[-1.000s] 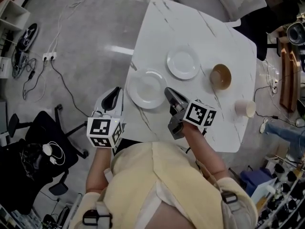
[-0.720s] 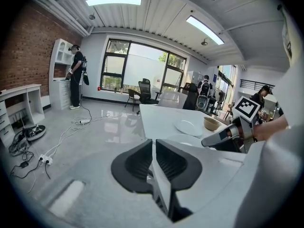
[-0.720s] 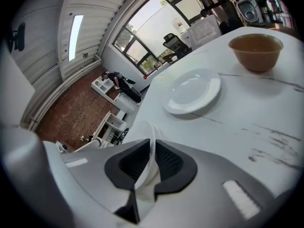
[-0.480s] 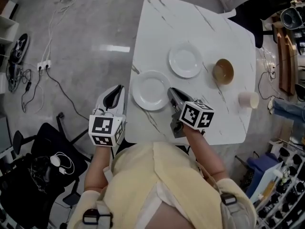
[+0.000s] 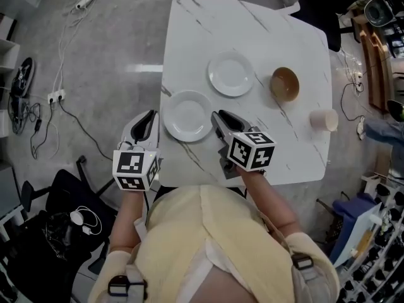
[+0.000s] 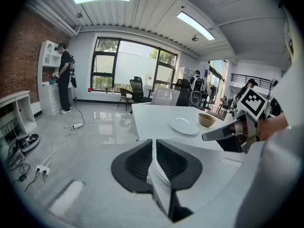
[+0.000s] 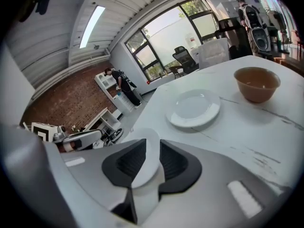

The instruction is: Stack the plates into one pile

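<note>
Head view: we judge nothing stacked yet | right tongs [image 5: 216,116] jaws just opening, loose about near plate [image 5: 187,115] rim | left tongs [image 5: 149,120] pinched together, empty, beside that plate | far plate [image 5: 231,74] ahead of right tongs, apart; lift and pile remain.

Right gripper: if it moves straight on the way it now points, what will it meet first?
Most likely the nearer round white plate: its rim stands between the jaws of the right gripper, which have just been opening.
</note>
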Demonstrator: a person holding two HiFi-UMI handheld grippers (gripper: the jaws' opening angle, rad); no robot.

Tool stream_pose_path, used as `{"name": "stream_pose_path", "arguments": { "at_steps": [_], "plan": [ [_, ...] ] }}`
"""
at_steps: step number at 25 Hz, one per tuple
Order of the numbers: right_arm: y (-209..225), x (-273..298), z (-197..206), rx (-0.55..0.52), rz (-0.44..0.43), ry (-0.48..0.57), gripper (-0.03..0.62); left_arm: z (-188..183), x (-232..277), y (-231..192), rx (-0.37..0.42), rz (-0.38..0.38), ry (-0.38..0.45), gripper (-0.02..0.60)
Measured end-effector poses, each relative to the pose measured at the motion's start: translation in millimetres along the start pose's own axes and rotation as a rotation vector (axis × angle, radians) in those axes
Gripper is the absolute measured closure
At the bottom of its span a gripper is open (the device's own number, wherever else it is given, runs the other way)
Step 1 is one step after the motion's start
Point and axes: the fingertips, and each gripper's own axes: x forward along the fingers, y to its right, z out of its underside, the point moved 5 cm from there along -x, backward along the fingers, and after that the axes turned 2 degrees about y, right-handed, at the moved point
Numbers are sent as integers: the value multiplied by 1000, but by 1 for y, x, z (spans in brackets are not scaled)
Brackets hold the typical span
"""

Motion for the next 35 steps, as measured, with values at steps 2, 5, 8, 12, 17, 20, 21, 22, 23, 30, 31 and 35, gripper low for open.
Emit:
{"name": "stream_pose_path", "arguments": {
  "at_steps": [2,5,8,12,17,20,21,22,23,30,31,35],
  "plan": [
    [0,-12,-4,9,-27,18,505,-3,-4,11,-16,-1,18,557],
    [1,-32,-13,17,-57,56,510,-9,-7,24,-19,2,38,557],
    [6,-53,-21,16,-74,97,510,-15,-9,38,-16,-1,53,557],
    [18,-77,-30,45,-92,148,509,-24,-16,57,-5,-1,78,557],
    [38,-85,-37,76,-76,189,492,-26,-24,70,10,-7,76,557],
    [46,-81,-38,104,-58,190,473,-29,-23,69,15,-3,74,557],
    [48,-80,-38,113,-52,191,471,-30,-21,67,16,1,73,557],
    [50,-78,-38,122,-46,191,471,-31,-18,66,17,7,70,557],
    [52,-76,-39,134,-38,190,471,-32,-16,66,20,14,66,557],
    [70,-54,-42,194,56,171,471,-39,6,51,90,64,29,555],
    [72,-50,-43,202,67,170,471,-40,10,47,89,71,27,555],
    [78,-38,-44,234,101,166,471,-40,26,36,72,102,20,555]
  ]
}}
